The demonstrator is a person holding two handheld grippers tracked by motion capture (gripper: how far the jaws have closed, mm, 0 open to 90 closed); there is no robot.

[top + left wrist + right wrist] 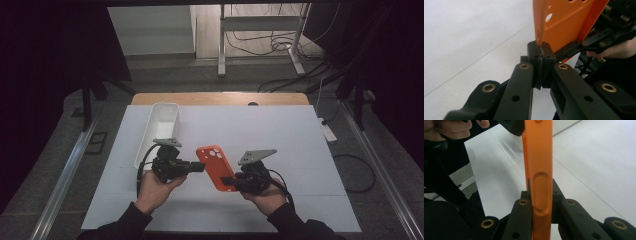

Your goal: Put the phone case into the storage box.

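From the high view, the left gripper (200, 166) and the right gripper (226, 181) meet over the middle of the white table (280, 140), nearer its front edge, with an orange phone case (216, 168) held up between them, above the surface. The left one reaches in from the left and pinches the case's left edge near the camera cut-out end; the right one grips the bottom end. A white rectangular bin (160, 131) lies near the table's back left corner, just behind the left hand (156, 191). In the left gripper view, the left gripper's (541, 53) pads are pressed almost together on the thin edge of the phone case (566, 23), and the other gripper's black jaws show behind it. In the right gripper view, the right gripper (541, 195) is clamped narrowly on the phone case (538, 152), which stands edge-on and upright.
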